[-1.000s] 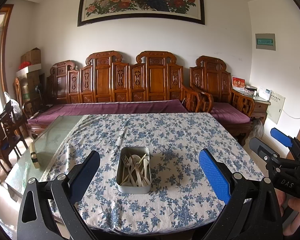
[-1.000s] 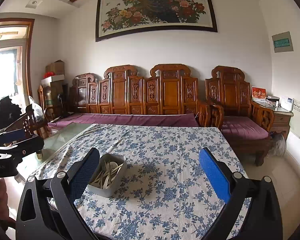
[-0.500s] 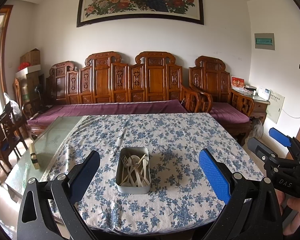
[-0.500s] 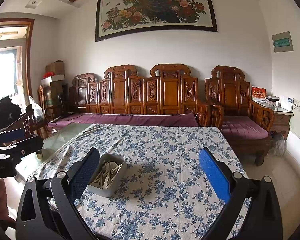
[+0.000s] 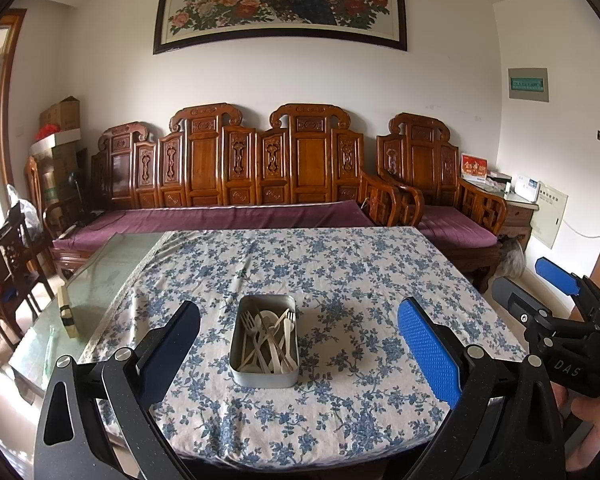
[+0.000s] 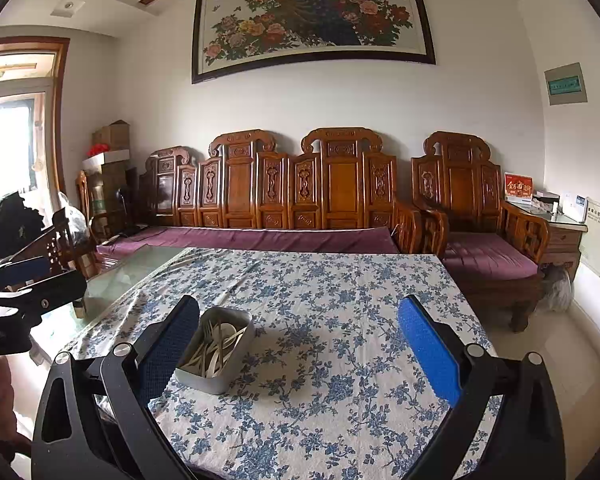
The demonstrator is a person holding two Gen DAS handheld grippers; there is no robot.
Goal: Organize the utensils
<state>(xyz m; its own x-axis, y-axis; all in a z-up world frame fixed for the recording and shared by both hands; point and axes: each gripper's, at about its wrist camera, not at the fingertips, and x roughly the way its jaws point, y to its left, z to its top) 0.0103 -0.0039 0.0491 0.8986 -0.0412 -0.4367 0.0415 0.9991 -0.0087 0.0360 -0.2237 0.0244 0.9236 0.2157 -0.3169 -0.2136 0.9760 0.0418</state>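
Left-wrist view: the left gripper hangs above the near edge of the table with its two fingers spread wide and nothing between them, a metal tin framed squarely in the gap. Beside it, at the right edge of the same view, the right gripper is held in a hand off the table's near right corner; the right-wrist view shows its fingers equally wide and empty, the tin sitting low and to the left, just beyond the left finger.

Inside the tin, pale forks and spoons lie in a loose, crossed heap, all within the walls, none on the flowered tablecloth. That heap would fit a sorted-away set as well as one waiting to be sorted, and the views do not settle which.

The risks lie in the pile itself. The pieces look light and tangled, so a pinch on one could drag its neighbours out over the rim. The tin also appears light, and it sits on loose cloth; a sideways nudge from a finger may slide or tip it, and the cloth could bunch under it.
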